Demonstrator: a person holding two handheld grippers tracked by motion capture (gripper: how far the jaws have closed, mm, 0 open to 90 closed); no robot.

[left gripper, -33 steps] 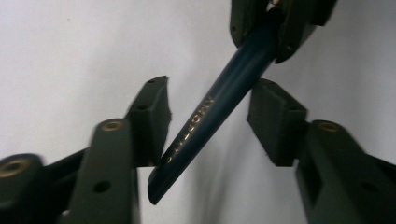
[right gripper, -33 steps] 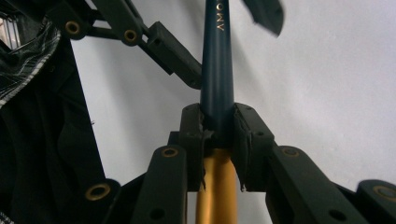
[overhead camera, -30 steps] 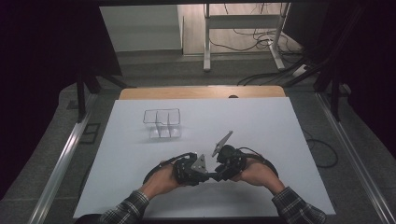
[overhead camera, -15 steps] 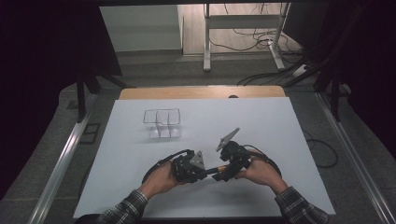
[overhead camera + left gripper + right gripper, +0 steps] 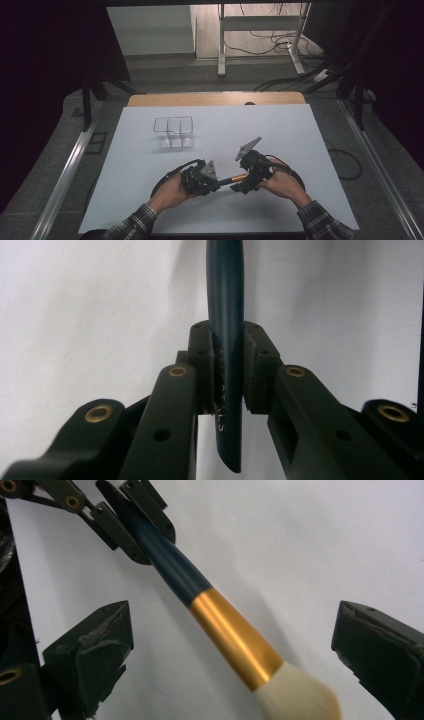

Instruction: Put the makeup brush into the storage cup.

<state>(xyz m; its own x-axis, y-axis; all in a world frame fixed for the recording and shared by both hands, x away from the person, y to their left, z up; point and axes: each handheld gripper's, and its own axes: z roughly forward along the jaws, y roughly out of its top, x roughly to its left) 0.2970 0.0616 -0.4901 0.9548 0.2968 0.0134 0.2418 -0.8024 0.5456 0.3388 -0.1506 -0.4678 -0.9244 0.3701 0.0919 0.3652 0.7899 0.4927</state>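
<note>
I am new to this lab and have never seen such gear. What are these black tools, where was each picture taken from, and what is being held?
A person sits at a white table and holds a hand-operated gripper in each hand; each has two black jaws and its own small camera. The high view looks down from above the person's side. There the left gripper and the right gripper meet over the table, and a clear plastic divided box stands farther back. The left gripper view looks along that gripper's jaws: they are shut on the dark blue handle of a makeup brush. The right gripper view shows the same brush, with gold collar and pale bristles, lying between the right gripper's jaws, which have just been opening and stand wide, not touching it.
</note>
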